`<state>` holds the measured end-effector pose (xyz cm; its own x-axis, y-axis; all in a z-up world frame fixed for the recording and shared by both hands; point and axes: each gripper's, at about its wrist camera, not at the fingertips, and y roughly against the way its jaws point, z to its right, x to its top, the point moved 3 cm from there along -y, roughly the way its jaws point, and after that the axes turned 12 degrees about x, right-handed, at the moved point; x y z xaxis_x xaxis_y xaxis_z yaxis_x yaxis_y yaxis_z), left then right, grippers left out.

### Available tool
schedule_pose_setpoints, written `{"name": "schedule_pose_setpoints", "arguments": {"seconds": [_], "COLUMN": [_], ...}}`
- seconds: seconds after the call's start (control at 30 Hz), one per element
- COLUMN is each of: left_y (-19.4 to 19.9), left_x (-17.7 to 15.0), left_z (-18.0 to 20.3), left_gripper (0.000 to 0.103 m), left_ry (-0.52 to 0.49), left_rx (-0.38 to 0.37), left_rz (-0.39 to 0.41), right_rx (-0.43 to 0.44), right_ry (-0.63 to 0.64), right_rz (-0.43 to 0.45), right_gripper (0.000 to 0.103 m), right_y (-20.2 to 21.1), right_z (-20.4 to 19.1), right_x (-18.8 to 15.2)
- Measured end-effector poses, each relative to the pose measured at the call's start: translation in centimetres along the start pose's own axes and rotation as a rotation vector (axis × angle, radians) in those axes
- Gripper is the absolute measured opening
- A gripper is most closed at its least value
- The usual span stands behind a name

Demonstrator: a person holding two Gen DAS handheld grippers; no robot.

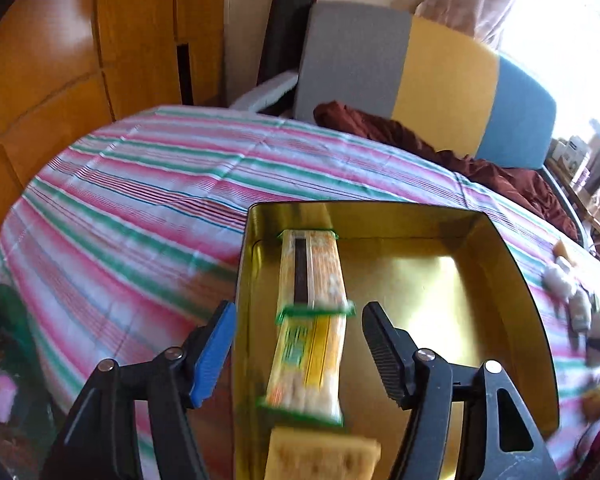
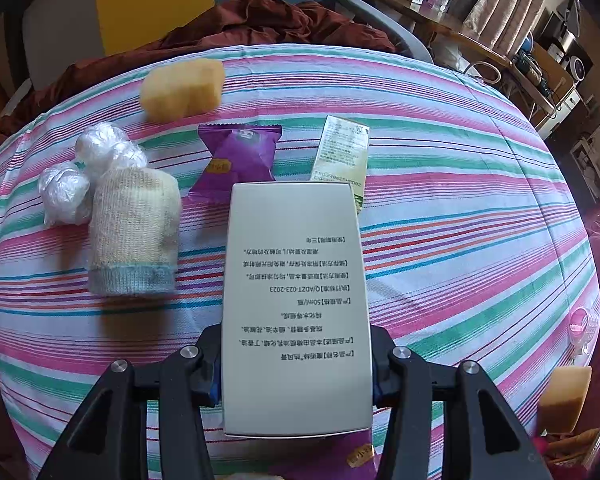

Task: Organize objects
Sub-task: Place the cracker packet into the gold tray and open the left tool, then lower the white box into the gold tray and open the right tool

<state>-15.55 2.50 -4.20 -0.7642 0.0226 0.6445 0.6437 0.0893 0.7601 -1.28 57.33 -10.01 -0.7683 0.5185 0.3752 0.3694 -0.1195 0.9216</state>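
Left gripper (image 1: 296,344) fingers spread, pinching nothing; yellow snack packets (image 1: 310,320) lie free in the gold tin (image 1: 512,280) on the striped bed (image 1: 140,184): light, crinkly, slippery, best taken across the middle. Right gripper (image 2: 296,364) fingers pinch the grey carton (image 2: 296,300) by its long sides: stiff, light, crushable, held above the bed.

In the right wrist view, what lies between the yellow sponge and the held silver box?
A purple snack packet lies between the sponge and the silver box, flat on the striped cloth, in the right wrist view.
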Motion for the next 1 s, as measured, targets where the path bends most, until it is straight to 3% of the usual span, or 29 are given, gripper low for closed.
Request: {"name": "schedule_pose_setpoints", "arguments": {"seconds": [0.2, 0.43, 0.6, 0.73, 0.87, 1.0], "left_y": [4.3, 6.4, 7.2, 7.5, 8.3, 8.3], "left_x": [-2.5, -4.1, -4.9, -5.5, -5.9, -6.4], "left_z": [-1.3, -2.9, -3.6, -4.9, -6.4, -7.9], "left_gripper": [0.073, 0.084, 0.101, 0.103, 0.103, 0.103], "left_ry": [-0.031, -0.015, -0.018, 0.034, 0.084, 0.134], "left_rx": [0.004, -0.001, 0.060, 0.054, 0.058, 0.067], "left_rz": [0.079, 0.121, 0.167, 0.162, 0.186, 0.188], "right_rx": [0.053, 0.209, 0.373, 0.490, 0.502, 0.483], "right_ry": [-0.043, 0.120, 0.302, 0.409, 0.452, 0.417], "right_rz": [0.165, 0.230, 0.176, 0.067, -0.034, -0.092], "right_gripper": [0.050, 0.050, 0.050, 0.050, 0.050, 0.051], "right_y": [5.1, 10.8, 11.7, 9.7, 6.1, 2.5], "right_z": [-1.0, -11.4, -22.7, -31.4, -38.1, -41.7], "right_x": [0.2, -0.5, -1.7, -3.5, -4.9, -5.0]}}
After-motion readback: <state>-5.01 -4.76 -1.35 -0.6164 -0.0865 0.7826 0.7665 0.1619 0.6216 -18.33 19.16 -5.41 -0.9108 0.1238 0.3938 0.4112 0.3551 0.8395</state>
